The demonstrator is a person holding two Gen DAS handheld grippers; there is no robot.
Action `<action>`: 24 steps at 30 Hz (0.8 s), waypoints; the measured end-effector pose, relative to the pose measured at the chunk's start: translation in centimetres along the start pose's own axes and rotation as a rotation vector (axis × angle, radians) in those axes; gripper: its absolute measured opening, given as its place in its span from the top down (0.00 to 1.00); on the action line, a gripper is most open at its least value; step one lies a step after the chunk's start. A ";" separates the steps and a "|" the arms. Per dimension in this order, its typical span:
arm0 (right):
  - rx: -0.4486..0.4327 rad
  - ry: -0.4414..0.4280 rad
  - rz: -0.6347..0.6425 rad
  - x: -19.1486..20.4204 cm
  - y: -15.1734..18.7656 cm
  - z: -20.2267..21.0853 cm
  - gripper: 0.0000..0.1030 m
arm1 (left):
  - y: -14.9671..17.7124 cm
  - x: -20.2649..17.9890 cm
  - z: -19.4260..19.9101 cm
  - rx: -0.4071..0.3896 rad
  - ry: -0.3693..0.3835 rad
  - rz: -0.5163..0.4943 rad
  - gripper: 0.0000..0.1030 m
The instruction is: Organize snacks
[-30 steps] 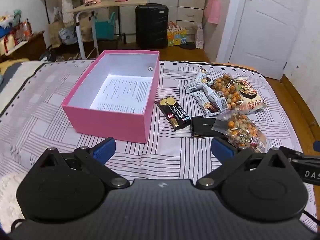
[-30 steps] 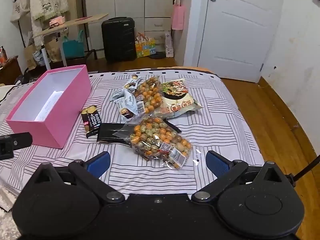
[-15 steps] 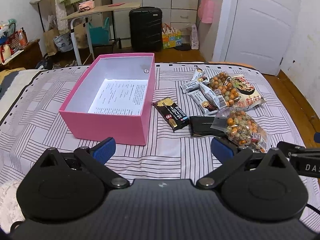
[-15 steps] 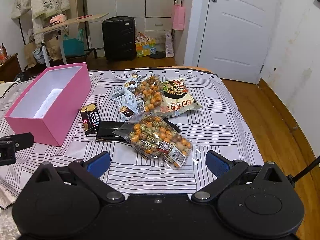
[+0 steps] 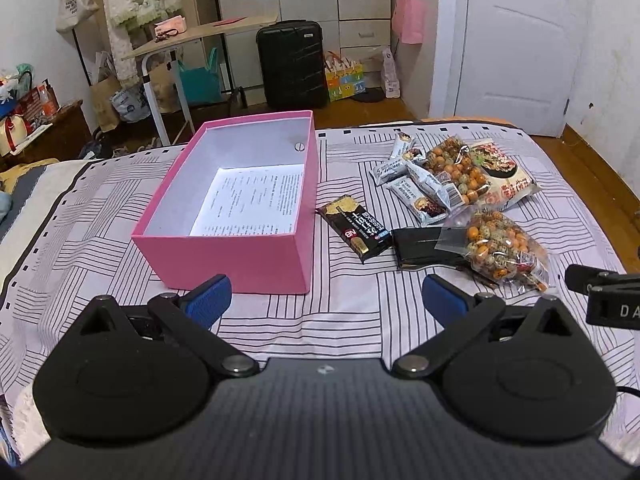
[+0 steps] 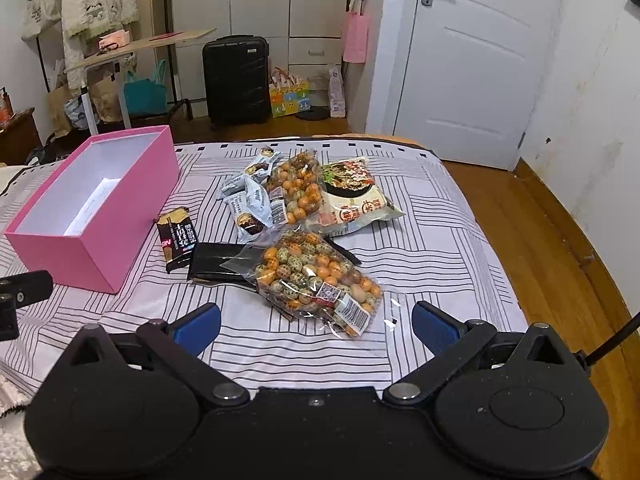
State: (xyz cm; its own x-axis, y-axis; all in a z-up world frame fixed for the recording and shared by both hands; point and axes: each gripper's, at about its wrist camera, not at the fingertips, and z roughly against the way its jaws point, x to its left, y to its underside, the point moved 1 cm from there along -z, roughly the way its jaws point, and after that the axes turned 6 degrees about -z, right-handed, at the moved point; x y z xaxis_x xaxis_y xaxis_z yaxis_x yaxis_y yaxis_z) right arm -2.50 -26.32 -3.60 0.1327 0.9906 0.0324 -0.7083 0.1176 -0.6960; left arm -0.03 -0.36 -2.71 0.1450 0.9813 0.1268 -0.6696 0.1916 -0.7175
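Observation:
An open pink box (image 5: 240,256) (image 6: 88,248) with a printed sheet inside sits on the striped bed. To its right lie snacks: a black bar (image 5: 354,227) (image 6: 176,238), a black flat packet (image 5: 420,242) (image 6: 214,261), a clear bag of coated nuts (image 5: 502,246) (image 6: 316,276), a second nut bag (image 5: 456,170) (image 6: 298,190), several small grey packets (image 5: 420,192) (image 6: 250,204) and a noodle pack (image 5: 504,184) (image 6: 354,198). My left gripper (image 5: 326,300) is open and empty in front of the box. My right gripper (image 6: 316,326) is open and empty just before the near nut bag.
The bed's right edge drops to a wooden floor (image 6: 560,240). Beyond the bed stand a black suitcase (image 5: 292,66), a folding desk (image 5: 192,36) and a white door (image 6: 472,60). The other gripper's body shows at the right edge of the left wrist view (image 5: 604,296).
Both grippers have moved slightly over the bed, the left view tilting up a little. Box and snacks have not moved. Both stay open.

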 end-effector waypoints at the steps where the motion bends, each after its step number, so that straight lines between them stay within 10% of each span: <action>1: 0.001 0.002 0.004 0.1 0.0 -0.1 0.00 | 0.0 -0.1 -0.1 0.002 -0.001 -0.004 0.00; 24: -0.011 0.012 0.020 0.6 0.2 -0.3 0.00 | 0.0 -0.4 -0.3 0.011 0.003 -0.015 0.00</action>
State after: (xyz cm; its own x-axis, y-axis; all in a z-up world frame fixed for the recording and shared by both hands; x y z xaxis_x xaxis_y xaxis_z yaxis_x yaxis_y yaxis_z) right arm -2.40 -25.75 -3.92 0.1267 0.9919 0.0099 -0.7032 0.0969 -0.7044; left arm 0.08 -0.74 -2.95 0.1575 0.9782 0.1350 -0.6756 0.2065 -0.7078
